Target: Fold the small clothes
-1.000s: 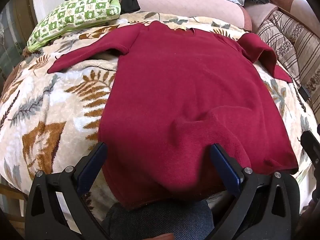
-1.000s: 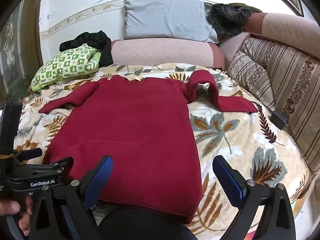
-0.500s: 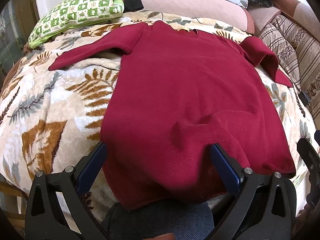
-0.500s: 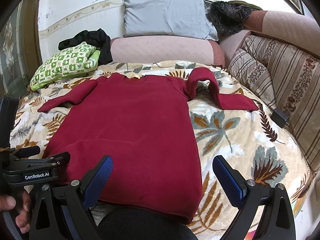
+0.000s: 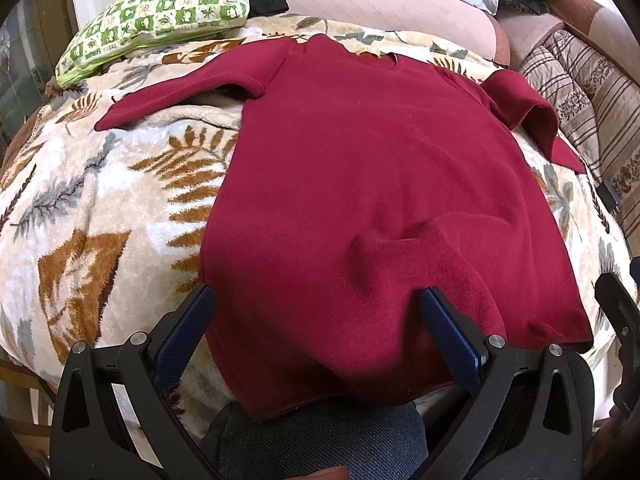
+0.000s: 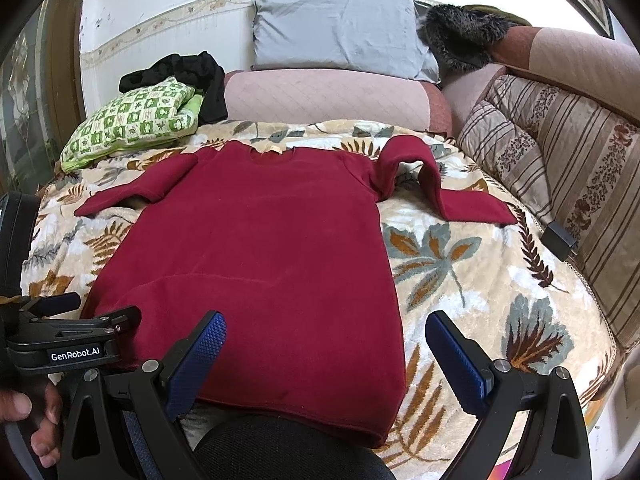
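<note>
Both grippers stand with their jaws wide apart and nothing between them. Our left gripper [image 5: 316, 336] hangs over the hem end of the red sweater [image 5: 376, 184], its blue fingers [image 5: 448, 332] straddling a raised bump of fabric at 6 o'clock of the garment. Over the last second this camera has drawn a little nearer and lower: the sweater fills more of its view and the green checked pillow [image 5: 156, 12] has slid toward 11 o'clock. The jaws have not closed, so we judge that no fold has begun and the hem is yet to be gripped.

Our right gripper [image 6: 324, 356] sits at the sweater's [image 6: 256, 248] lower right corner, equally open; its view has barely shifted.

The sweater lies flat, face up, on the leaf-patterned blanket [image 6: 480, 280], neck toward 12 o'clock. The left sleeve stretches out toward 9 o'clock; the right sleeve arches up and flops down toward 3 o'clock.

The left view alone shows the rucked bump near the hem. The right view alone shows the whole hem edge, the grey pillow [image 6: 340, 36] at 12 o'clock, the striped cushions [image 6: 560, 152] at 3 o'clock, and the left gripper's body at 8 o'clock.
</note>
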`<state>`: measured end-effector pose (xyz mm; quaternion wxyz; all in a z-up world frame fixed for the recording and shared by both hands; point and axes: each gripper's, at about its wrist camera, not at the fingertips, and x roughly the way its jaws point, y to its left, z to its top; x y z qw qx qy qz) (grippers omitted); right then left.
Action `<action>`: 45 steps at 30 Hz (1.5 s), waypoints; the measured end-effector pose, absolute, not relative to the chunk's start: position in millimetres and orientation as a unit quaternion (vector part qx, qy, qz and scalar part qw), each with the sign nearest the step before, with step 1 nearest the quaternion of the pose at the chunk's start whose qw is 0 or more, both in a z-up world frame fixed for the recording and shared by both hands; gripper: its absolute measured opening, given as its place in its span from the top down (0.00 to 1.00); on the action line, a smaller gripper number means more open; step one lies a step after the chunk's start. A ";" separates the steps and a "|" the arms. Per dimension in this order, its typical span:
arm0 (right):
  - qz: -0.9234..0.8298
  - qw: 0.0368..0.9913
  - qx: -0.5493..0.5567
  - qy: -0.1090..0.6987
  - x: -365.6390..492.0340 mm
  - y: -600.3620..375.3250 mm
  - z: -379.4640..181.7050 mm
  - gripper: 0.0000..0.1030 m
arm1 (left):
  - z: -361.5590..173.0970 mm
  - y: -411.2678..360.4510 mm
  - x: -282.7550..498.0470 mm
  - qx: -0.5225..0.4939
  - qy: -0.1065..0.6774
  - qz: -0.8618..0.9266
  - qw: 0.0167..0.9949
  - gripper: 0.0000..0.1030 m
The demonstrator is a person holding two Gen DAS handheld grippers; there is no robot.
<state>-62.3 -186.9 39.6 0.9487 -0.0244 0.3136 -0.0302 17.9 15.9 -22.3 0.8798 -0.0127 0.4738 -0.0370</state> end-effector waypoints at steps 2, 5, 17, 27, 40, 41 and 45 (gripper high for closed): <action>-0.029 0.948 -0.024 0.316 -61.4 -186.9 39.4 0.04 | -23.2 16.6 19.1 -0.015 0.475 -0.038 0.879 0.00; -0.026 0.947 -0.015 0.319 -61.3 -186.0 38.6 0.04 | -23.8 17.1 19.4 -0.018 0.477 -0.039 0.878 0.00; -0.028 0.947 -0.015 0.318 -61.4 -187.5 39.3 0.04 | -23.7 16.4 18.7 -0.017 0.476 -0.038 0.878 0.00; -0.045 0.955 -0.023 0.292 -67.1 -189.3 47.1 0.04 | -22.5 15.1 17.1 -0.009 0.474 -0.034 0.880 0.00; -0.021 0.971 0.006 0.237 -55.0 -186.5 95.5 0.00 | -0.5 17.1 17.8 -0.012 0.445 -0.041 0.894 0.00; -0.021 0.972 0.002 0.233 -51.8 -183.2 95.5 0.00 | 5.2 17.1 19.5 -0.008 0.435 -0.037 0.899 0.00; -0.024 0.976 -0.033 0.215 -33.8 -167.4 91.2 0.00 | 32.2 20.2 30.8 0.021 0.387 -0.017 0.921 0.00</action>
